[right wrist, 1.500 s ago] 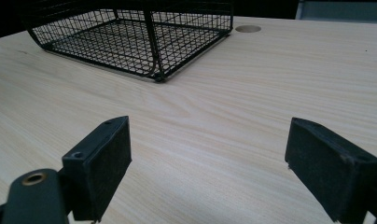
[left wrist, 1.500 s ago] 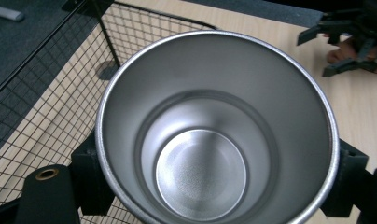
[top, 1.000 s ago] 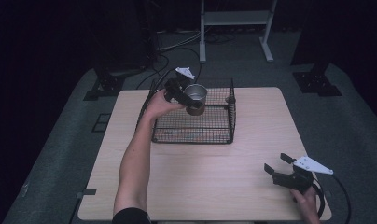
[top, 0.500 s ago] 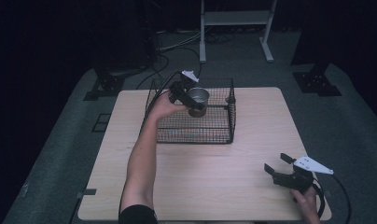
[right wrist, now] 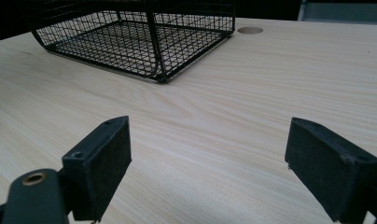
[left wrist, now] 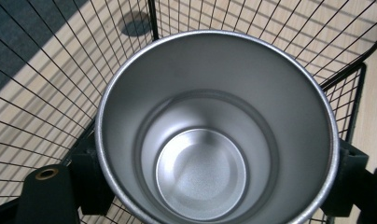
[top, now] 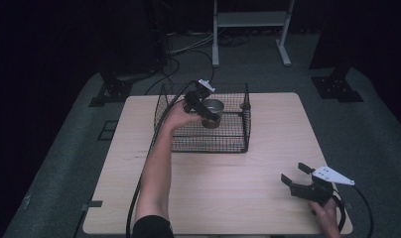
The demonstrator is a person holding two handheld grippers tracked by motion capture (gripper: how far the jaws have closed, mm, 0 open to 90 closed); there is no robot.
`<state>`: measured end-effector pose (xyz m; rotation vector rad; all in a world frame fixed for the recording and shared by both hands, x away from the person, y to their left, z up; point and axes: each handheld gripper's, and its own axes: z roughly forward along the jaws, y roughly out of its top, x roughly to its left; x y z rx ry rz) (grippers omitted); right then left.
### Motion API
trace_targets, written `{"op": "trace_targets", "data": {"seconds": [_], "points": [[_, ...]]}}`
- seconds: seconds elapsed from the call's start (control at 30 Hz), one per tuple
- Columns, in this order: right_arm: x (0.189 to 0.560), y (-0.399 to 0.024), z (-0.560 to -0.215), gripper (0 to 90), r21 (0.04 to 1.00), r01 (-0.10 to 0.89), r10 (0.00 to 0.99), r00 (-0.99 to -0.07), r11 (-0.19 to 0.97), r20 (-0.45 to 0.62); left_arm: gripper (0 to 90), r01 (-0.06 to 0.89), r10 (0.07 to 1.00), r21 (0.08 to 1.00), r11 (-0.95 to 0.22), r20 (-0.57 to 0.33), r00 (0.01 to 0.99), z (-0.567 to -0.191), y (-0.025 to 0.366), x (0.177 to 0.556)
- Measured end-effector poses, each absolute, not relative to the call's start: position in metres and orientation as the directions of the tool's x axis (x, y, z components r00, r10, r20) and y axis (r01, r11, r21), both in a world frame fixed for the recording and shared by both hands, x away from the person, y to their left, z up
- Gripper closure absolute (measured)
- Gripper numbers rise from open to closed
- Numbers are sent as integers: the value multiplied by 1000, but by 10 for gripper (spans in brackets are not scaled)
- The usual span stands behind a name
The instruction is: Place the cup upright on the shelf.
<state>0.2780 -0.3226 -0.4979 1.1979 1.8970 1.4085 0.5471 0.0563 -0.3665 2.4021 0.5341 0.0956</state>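
The pale wooden desk (top: pixel 228 198) carries one fixture: a black wire-mesh basket (top: pixel 208 141) at its far centre, open at the top. The left claw (top: pixel 204 110) is clamped on a round brushed-steel cup (top: pixel 213 112), jaws pressing opposite sides of its wall, as the left gripper view (left wrist: pixel 214 130) confirms. The cup sits upright, mouth up, its long axis vertical, held within the basket's far half above the mesh floor. Judgement: the coming move is a straight descent onto that floor; the surrounding wire walls are the only obstruction, and clearance looks adequate. The right claw (top: pixel 299 179) rests at the desk's near right corner, jaws wide apart and empty, well apart from the basket (right wrist: pixel 144 42).
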Motion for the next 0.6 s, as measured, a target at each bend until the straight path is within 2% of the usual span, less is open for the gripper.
{"op": "trace_targets", "data": {"seconds": [0.2, 0.6], "points": [[278, -323, -498, 137, 930, 357, 860, -499, 86, 112, 177, 368, 417, 609, -703, -67, 906, -381, 55, 548], [278, -322, -498, 137, 930, 357, 859, -499, 88, 110, 177, 402, 436, 515, -757, -60, 898, -404, 50, 555]]}}
